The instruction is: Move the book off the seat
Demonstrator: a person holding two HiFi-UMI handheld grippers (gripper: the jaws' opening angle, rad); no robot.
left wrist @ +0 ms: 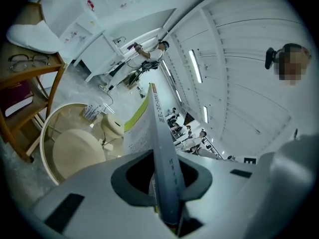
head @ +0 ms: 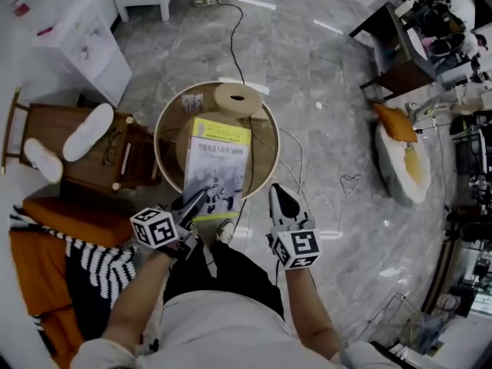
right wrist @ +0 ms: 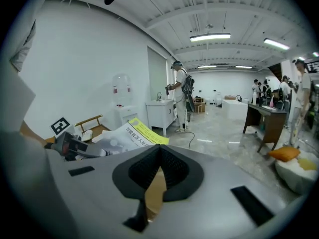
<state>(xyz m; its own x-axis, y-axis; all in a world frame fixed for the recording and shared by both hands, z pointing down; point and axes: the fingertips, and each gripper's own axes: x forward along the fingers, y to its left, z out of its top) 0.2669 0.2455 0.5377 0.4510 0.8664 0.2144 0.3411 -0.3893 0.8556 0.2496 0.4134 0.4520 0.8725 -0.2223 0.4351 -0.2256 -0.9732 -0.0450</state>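
Gripping the book (head: 217, 164) in my left gripper (head: 194, 204), right gripper (head: 280, 198) closed on nothing, I judge it lifted but not yet clear of the seat (head: 160, 141).

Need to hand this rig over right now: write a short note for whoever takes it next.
Left gripper: shut on the near end of the book.
Right gripper: shut, empty, by the near rim of the seat.
Book: appears raised, over the round seat, not yet clear of it.
Done: book gripped.
Left: carry it off the seat and set it down elsewhere.
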